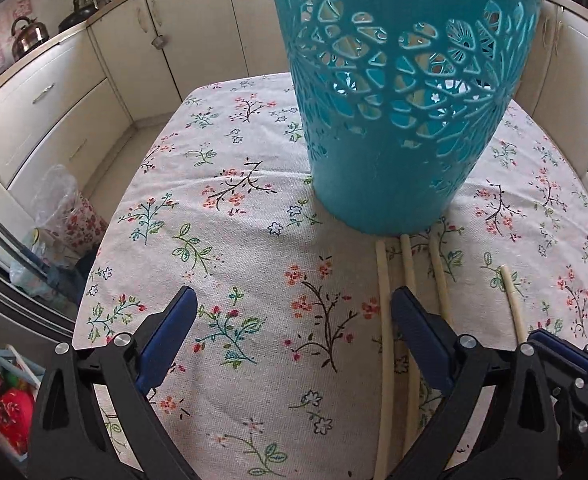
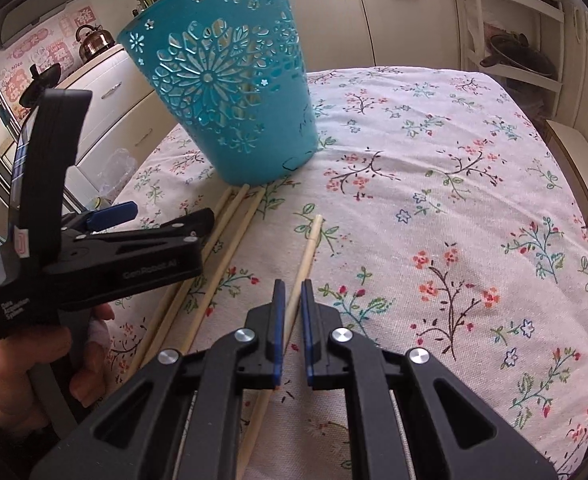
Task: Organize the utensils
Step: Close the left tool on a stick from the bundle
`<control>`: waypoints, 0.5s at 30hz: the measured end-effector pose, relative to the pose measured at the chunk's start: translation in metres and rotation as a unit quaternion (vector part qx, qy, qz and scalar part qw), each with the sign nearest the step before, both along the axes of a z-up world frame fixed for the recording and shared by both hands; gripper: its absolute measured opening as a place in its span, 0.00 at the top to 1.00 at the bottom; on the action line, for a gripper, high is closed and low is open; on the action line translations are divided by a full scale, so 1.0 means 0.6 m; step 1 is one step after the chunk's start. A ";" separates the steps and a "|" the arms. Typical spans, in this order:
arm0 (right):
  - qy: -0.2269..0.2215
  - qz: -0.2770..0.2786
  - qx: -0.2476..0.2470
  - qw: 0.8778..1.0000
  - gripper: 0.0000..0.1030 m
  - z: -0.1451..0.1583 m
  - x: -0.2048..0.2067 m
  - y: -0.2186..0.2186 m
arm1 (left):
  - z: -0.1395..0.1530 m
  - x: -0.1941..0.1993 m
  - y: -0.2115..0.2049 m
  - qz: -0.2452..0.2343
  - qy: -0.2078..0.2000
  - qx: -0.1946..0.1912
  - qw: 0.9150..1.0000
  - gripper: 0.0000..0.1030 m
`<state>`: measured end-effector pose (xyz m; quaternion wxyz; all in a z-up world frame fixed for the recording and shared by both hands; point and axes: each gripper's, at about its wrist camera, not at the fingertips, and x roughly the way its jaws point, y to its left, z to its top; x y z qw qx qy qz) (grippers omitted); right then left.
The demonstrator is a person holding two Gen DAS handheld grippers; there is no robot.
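A teal openwork basket point(image 1: 398, 92) stands upright on the floral tablecloth; it also shows in the right wrist view point(image 2: 230, 80). Three pale wooden chopsticks point(image 2: 230, 224) lie side by side with their tips at the basket's foot; in the left wrist view they are the sticks point(image 1: 408, 264) beside my left gripper's right finger. A fourth chopstick point(image 2: 308, 252) lies apart to the right, also in the left wrist view point(image 1: 514, 300). My left gripper point(image 1: 294, 320) is open and empty above the cloth. My right gripper point(image 2: 290, 294) straddles the lone chopstick with jaws narrowly apart, not clamped.
The table with the floral cloth point(image 2: 454, 184) is ringed by cream kitchen cabinets point(image 1: 46, 108). A kettle point(image 1: 28, 36) sits on the counter at left. A shelf rack point(image 2: 514, 40) stands at the back right. Bags and bins point(image 1: 62, 216) sit on the floor at left.
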<state>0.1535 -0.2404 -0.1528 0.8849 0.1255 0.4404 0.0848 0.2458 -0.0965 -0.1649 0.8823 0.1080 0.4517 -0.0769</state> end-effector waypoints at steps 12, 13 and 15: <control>0.002 -0.002 0.000 1.000 0.90 0.001 0.003 -0.004 | 0.005 -0.011 -0.025 -0.066 0.007 -0.055 0.996 0.84; 0.002 0.000 -0.002 1.000 0.90 0.001 0.003 -0.004 | 0.005 -0.014 -0.021 -0.068 0.010 -0.068 0.995 0.92; 0.003 0.007 -0.003 1.000 0.90 0.001 0.001 -0.002 | 0.005 -0.021 -0.007 -0.058 0.012 -0.086 0.995 0.95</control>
